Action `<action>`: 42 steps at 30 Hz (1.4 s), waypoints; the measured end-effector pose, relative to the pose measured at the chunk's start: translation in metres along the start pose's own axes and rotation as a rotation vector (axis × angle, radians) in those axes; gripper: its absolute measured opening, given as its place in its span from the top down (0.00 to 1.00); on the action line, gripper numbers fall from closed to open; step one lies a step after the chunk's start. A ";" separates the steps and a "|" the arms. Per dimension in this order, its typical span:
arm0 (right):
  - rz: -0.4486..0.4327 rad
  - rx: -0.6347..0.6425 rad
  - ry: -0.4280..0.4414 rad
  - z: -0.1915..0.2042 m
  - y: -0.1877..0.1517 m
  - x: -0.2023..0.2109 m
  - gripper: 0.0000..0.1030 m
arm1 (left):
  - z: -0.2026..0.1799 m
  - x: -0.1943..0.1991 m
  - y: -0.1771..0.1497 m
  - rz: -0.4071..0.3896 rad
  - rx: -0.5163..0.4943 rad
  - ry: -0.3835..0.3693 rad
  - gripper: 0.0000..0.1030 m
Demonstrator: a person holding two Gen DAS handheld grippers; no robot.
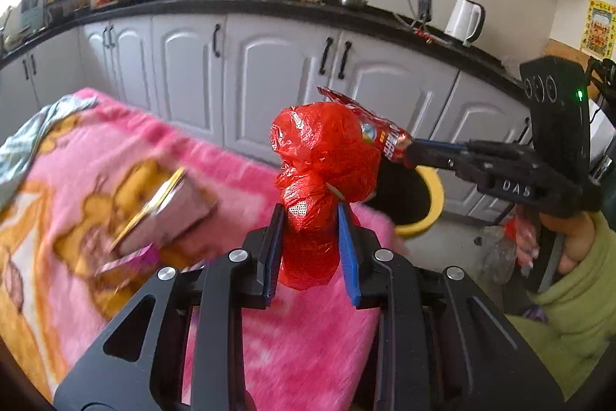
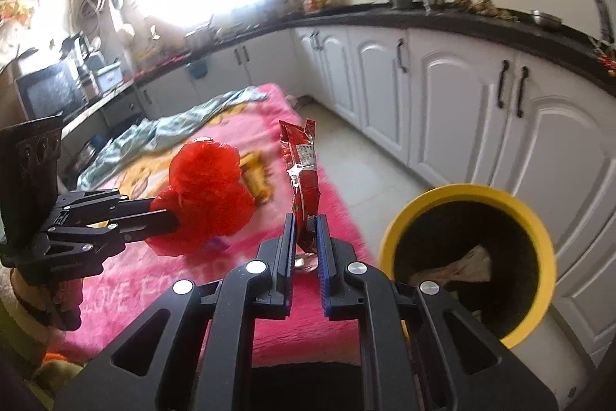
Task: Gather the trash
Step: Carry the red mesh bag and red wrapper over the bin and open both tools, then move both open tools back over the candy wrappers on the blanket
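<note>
My left gripper (image 1: 311, 214) is shut on a crumpled red plastic bag (image 1: 327, 156) and holds it above the pink blanket (image 1: 115, 156); the bag also shows in the right wrist view (image 2: 204, 187). My right gripper (image 2: 306, 222) is shut on a red snack wrapper (image 2: 302, 172), held upright; the wrapper shows beside the bag in the left wrist view (image 1: 385, 133). The yellow trash bin (image 2: 469, 264) with a black liner stands on the floor just right of the right gripper, paper scraps inside.
A yellow-and-pink package (image 1: 165, 214) lies on the blanket left of the bag. A grey-green cloth (image 2: 173, 133) lies at the blanket's far end. White kitchen cabinets (image 2: 454, 95) run behind the table and the bin. Tiled floor (image 2: 365, 160) lies between them.
</note>
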State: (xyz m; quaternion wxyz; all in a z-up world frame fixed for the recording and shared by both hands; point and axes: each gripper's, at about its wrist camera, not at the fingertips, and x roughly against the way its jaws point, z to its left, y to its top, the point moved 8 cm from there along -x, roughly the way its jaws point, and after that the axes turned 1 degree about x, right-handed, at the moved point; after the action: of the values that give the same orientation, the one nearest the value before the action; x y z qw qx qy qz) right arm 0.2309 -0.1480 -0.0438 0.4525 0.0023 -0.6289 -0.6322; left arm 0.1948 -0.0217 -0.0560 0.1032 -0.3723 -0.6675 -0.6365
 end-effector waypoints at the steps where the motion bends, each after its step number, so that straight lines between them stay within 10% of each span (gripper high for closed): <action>1: -0.014 -0.010 -0.012 -0.008 0.004 0.006 0.90 | -0.007 -0.003 0.006 -0.006 -0.011 -0.003 0.81; 25: -0.071 -0.286 -0.226 -0.169 -0.020 0.047 0.90 | -0.107 -0.138 0.070 0.045 -0.016 -0.124 0.78; 29: -0.056 -0.312 -0.227 -0.178 -0.030 0.034 0.87 | -0.104 -0.161 0.065 0.070 -0.002 -0.109 0.76; 32: -0.021 -0.328 -0.249 -0.183 -0.041 0.021 0.62 | -0.099 -0.172 0.060 0.085 0.015 -0.087 0.63; 42: -0.016 -0.369 -0.235 -0.185 -0.046 0.020 0.59 | -0.075 -0.155 0.054 0.062 0.044 -0.046 0.51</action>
State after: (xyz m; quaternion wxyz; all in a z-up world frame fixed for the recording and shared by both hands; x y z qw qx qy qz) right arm 0.2992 -0.3157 -0.1077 0.3637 -0.1490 -0.5510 -0.7361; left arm 0.3123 -0.1526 -0.0961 0.1155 -0.4050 -0.6716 -0.6095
